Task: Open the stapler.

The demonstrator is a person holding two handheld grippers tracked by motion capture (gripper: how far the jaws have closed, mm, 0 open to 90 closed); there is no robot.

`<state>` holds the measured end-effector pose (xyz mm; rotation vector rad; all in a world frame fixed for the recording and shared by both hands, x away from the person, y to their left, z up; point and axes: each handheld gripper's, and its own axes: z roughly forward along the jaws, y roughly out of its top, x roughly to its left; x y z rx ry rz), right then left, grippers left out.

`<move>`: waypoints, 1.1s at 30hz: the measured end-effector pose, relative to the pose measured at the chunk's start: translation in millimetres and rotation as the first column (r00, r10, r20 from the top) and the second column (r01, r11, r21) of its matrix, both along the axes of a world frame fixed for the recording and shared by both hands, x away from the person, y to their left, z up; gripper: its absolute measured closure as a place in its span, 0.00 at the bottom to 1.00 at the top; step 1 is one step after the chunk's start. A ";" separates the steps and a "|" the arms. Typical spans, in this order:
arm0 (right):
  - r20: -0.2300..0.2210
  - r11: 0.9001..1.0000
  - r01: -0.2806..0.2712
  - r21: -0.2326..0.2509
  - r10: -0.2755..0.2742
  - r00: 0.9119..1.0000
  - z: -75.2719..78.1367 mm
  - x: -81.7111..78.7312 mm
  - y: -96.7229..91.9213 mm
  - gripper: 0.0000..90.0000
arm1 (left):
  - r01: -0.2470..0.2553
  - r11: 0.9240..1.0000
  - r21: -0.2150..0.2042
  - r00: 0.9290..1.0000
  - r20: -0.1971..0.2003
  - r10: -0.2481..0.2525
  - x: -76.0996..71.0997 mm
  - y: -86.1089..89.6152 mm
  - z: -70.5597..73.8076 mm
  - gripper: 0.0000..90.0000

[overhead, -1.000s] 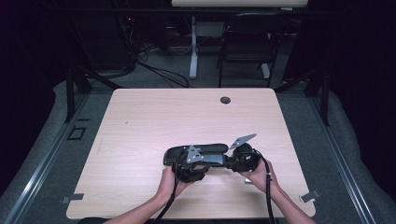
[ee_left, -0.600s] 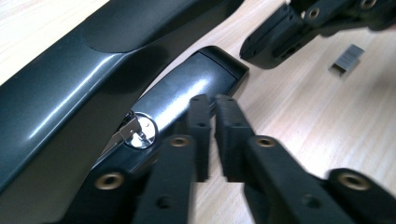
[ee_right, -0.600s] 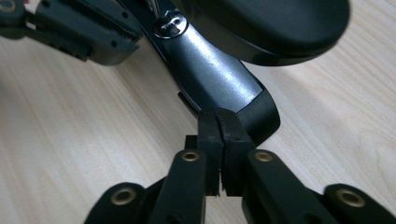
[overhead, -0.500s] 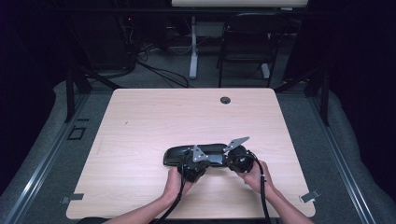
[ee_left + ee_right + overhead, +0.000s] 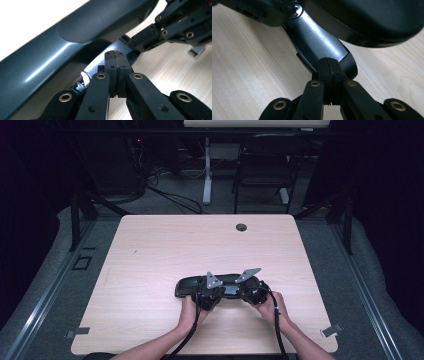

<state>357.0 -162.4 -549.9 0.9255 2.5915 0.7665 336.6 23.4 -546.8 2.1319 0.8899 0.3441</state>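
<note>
Presently, one dark glossy case (image 5: 200, 285) lies near the desk's (image 5: 150, 250) front edge, lid ajar. Left gripper (image 5: 117, 55) and right gripper (image 5: 331, 65), jaws pressed shut with nothing visibly pinched, rest against its curved metal hinge arm (image 5: 317, 37) (seemingly steadying it).

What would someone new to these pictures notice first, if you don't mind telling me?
First, the long dark object lying near the front edge of the pale wooden table, with two hands crowding it. The left gripper and right gripper both have their jaws pressed together, tips right against the object's glossy curved bar. Behind the table, a dark chair stands in shadow.
</note>
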 end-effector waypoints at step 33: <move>0.081 0.997 0.075 0.033 -0.077 0.994 -6.7 -10.6 2.7 1.00 | -0.064 0.995 -0.079 0.997 0.044 0.068 3.2 -7.9 -13.7 1.00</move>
